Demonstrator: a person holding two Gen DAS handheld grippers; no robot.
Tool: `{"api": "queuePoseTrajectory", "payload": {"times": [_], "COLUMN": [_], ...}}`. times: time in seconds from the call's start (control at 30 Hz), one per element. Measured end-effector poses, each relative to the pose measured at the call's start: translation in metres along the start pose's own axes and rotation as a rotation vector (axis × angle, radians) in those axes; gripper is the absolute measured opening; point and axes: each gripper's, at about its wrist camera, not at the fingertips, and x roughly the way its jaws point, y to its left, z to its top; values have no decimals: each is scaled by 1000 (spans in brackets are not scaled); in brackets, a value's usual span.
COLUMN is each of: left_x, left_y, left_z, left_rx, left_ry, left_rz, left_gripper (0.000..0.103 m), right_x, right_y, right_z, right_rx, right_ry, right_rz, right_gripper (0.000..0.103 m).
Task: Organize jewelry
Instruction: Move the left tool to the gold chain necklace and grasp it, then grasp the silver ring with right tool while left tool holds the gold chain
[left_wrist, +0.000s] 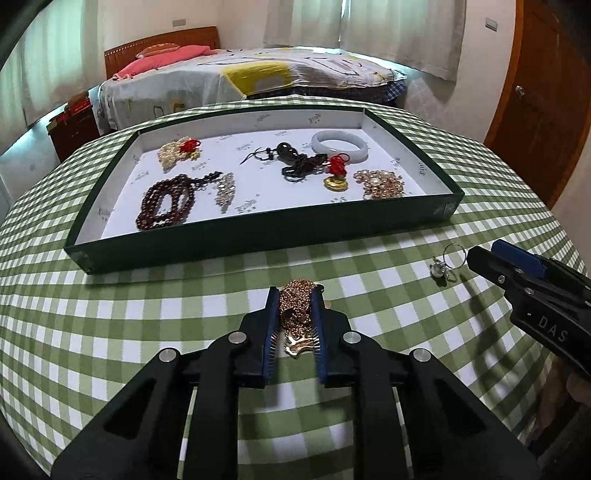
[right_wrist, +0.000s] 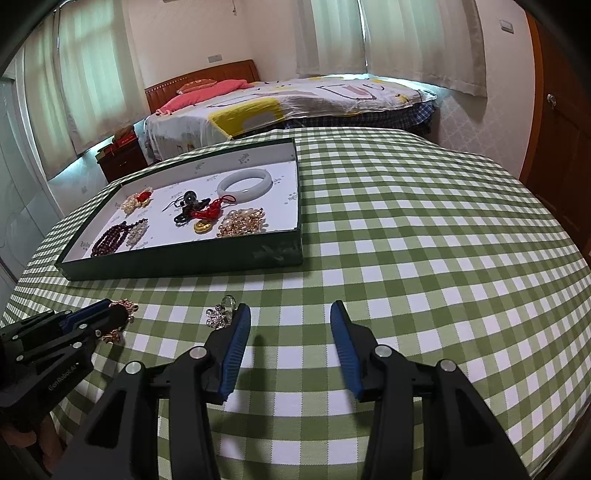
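The left gripper (left_wrist: 295, 295) is clamped on a heap of gold chain necklace (left_wrist: 295, 314) that lies on the green checked tablecloth (left_wrist: 147, 314), near the front edge of the table and in front of the dark green tray (left_wrist: 258, 236). The right gripper (right_wrist: 290, 314) has its jaws apart with nothing between them, and a ring with a pearl ornament (left_wrist: 445, 264) lies on the cloth just beside its left finger. In the tray lie a white jade bangle (left_wrist: 340, 144), a dark red bead string (left_wrist: 166, 203) and a gold brooch with pearls (left_wrist: 378, 183), the brooch near the tray's front right corner.
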Motion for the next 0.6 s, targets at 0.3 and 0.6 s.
{"api": "queuePoseTrajectory", "payload": {"times": [0.3,0.6], "left_x": [-22,-31], "left_y": [23,56], "left_z": [3,-5], "left_rx": [-23,-84], "left_ry": [-43,-39], "left_rz": [28,75], "left_gripper": [16,15], "right_x": [4,2], "right_y": [10,20], "right_z": [0,1], "right_rx": [-19,-47], "right_ry": [8,10], "right_rz": [18,30], "right_gripper": [45,45]}}
